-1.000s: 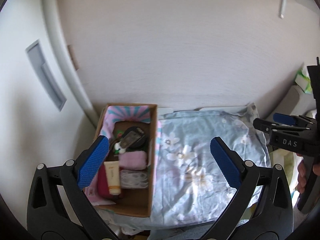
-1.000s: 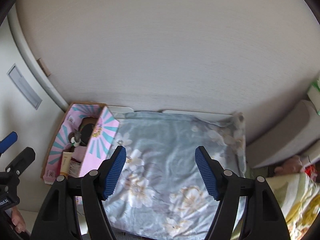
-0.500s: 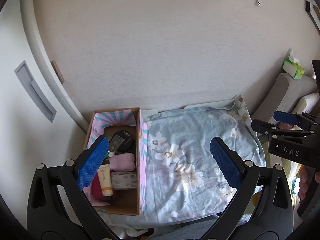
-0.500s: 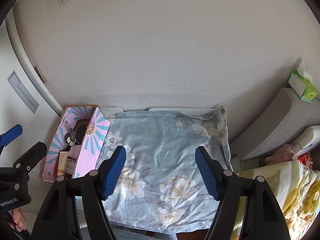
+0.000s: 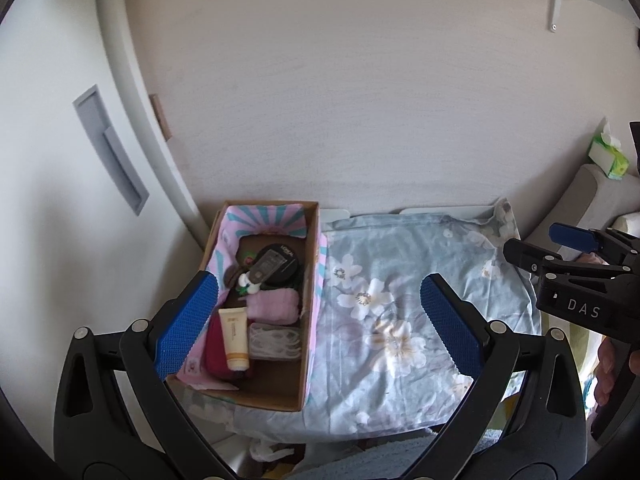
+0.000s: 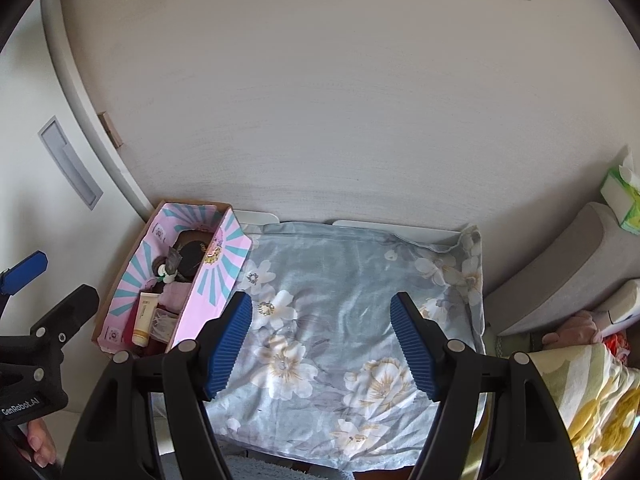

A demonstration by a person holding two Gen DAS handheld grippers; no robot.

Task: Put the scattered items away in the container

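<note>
"l'oréal" on the black compact (image 5: 282, 261); "das" on the right gripper (image 5: 576, 276); "genrobot.ai" on the left gripper (image 6: 28, 360)

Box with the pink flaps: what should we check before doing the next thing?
1. All loose things are in the box: ok, the flowered cloth shows nothing lying on it.
2. Left gripper is free: ok, jaws wide apart, nothing between them.
3. Right gripper is free: ok, jaws wide apart, nothing held.
4. Cream tube sits inside the box: ok, lying beside the pink towel.
5. Nothing pokes above the rim: cannot tell from these angles.
6. Anything dropped below the front edge of the cloth: cannot tell, the grippers hide it.
</note>
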